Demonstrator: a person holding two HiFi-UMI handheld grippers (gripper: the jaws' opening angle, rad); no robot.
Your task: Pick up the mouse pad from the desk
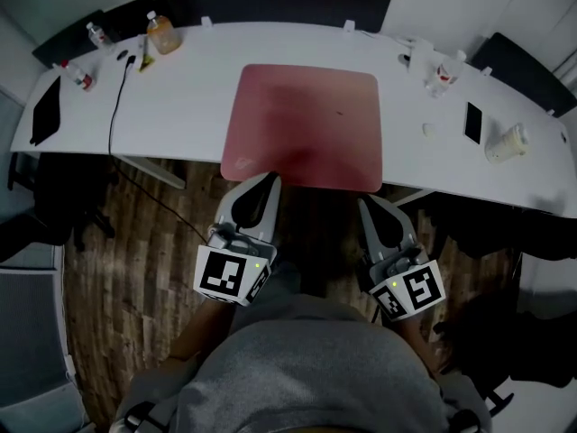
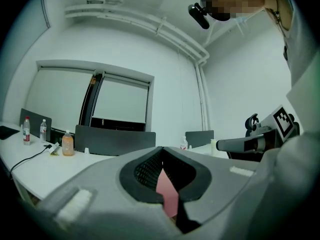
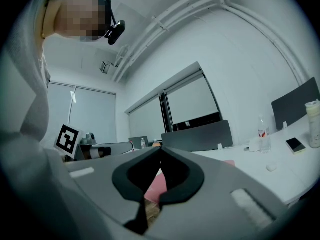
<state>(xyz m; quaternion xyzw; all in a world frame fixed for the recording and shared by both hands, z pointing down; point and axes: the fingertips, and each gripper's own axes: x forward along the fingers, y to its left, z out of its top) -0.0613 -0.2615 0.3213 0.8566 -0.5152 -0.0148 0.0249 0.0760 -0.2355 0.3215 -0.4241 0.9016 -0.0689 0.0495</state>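
The pink-red mouse pad (image 1: 306,124) lies flat in the middle of the white desk (image 1: 180,106), its near edge at the desk's front edge. My left gripper (image 1: 272,180) is shut, and its tip reaches the pad's near edge towards the left corner. My right gripper (image 1: 364,202) is also shut, with its tip just short of the pad's near right corner. Both point level at the desk. In the left gripper view the pad (image 2: 166,189) shows ahead through the gap under the closed tips (image 2: 161,148). The right gripper view shows the pad (image 3: 156,186) likewise. Neither gripper holds anything.
An orange drink bottle (image 1: 163,34), small bottles (image 1: 95,34), a black cable (image 1: 114,106) and a dark tablet (image 1: 45,109) sit at the desk's left. A phone (image 1: 473,122), a cup (image 1: 507,142) and bottles (image 1: 442,70) sit at the right. Dark chairs (image 1: 279,3) stand behind.
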